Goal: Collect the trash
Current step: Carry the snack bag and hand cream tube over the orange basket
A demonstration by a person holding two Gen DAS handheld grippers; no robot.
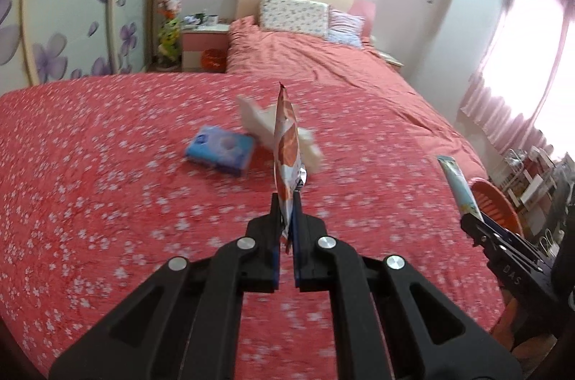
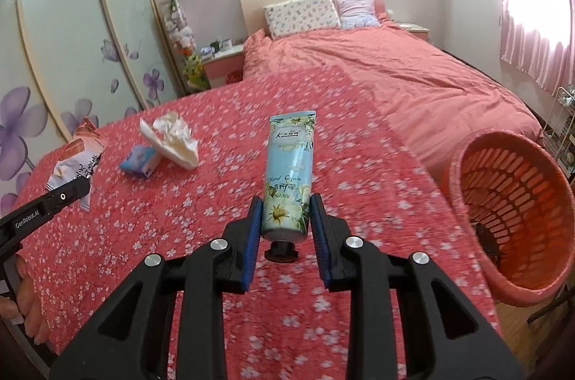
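My left gripper (image 1: 286,200) is shut on an orange and white snack wrapper (image 1: 286,142), held upright above the red flowered bedspread (image 1: 107,164). The wrapper also shows in the right wrist view (image 2: 77,160) at the far left. My right gripper (image 2: 286,204) is shut on a light blue hand cream tube (image 2: 290,171), cap toward me, above the bed. The tube also shows in the left wrist view (image 1: 458,187). A crumpled white tissue (image 2: 172,139) and a blue tissue pack (image 2: 140,160) lie on the bed. An orange slotted trash basket (image 2: 514,207) stands to the right of the bed.
Pillows (image 2: 302,13) and a headboard are at the far end of the bed. A pink nightstand (image 1: 205,45) and a wardrobe with purple flowers (image 2: 54,56) are to the left. Pink curtains (image 2: 532,31) and a rack (image 1: 532,178) are at the right.
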